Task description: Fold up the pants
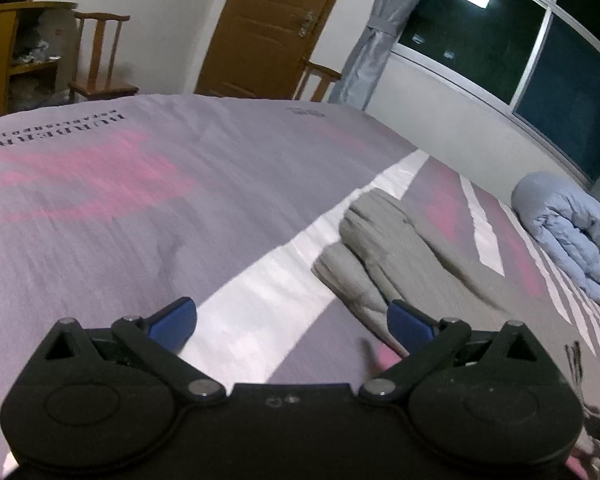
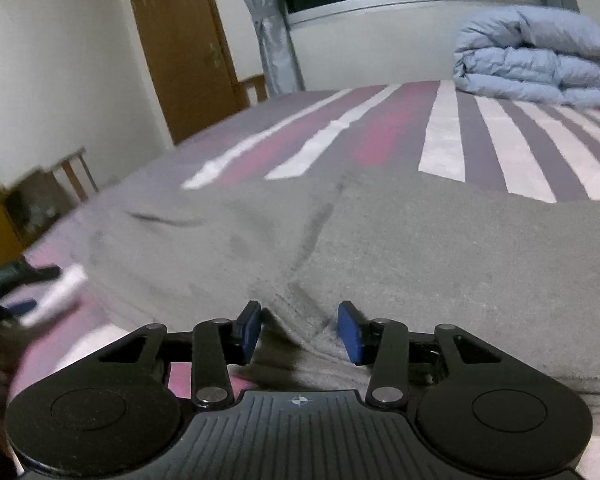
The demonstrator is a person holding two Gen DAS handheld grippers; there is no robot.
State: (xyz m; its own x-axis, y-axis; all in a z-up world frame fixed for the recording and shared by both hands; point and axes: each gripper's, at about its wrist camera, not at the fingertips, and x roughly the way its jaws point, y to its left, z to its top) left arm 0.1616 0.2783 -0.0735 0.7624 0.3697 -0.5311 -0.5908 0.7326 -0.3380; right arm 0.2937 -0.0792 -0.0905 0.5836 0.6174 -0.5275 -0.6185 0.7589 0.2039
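Pants (image 2: 380,240): grey, lying on the striped bed cover (image 2: 444,140), spread directly ahead of the right gripper, ahead and to the right of the left one.
Right gripper (image 2: 300,330): jaws partly spread, a ridge of the near edge bunched between the pads; likely lined up to pinch it for a fold, no squeeze visible yet.
Left gripper (image 1: 292,322): jaws wide apart, empty, over bare cover, apparently waiting clear.
Quilt (image 2: 536,56): folded, well beyond the pants.
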